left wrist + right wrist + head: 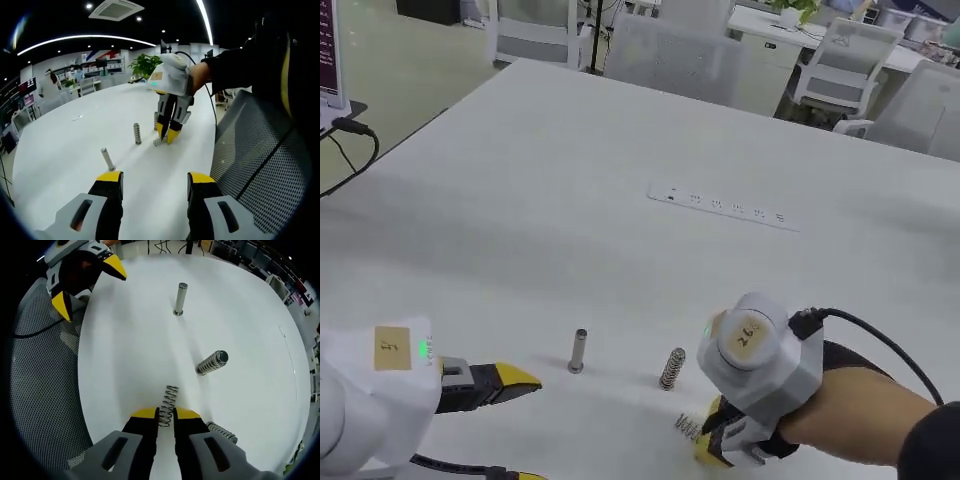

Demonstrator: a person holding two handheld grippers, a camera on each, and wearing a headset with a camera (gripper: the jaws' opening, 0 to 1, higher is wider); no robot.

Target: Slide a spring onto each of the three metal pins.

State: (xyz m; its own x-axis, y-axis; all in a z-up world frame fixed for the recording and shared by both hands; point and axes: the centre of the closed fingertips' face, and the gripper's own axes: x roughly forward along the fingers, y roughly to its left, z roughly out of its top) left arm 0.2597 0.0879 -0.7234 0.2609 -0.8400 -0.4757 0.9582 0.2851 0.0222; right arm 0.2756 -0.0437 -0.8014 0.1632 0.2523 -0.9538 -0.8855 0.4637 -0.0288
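- The right gripper (166, 414) is pinching the near end of a spring (169, 399), low on the worktop (130, 350), long axis pointing ahead.
- The bare pin (180, 298) stands upright beyond it, so the spring needs tipping vertical.
- The left gripper (155, 182) — spread, empty — sits nearer that pin.

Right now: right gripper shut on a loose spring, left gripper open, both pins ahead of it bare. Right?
Not both: the right gripper view shows the far pin bare, but the near pin is already sprung. The right gripper is shut on the loose spring, and the left gripper is open.
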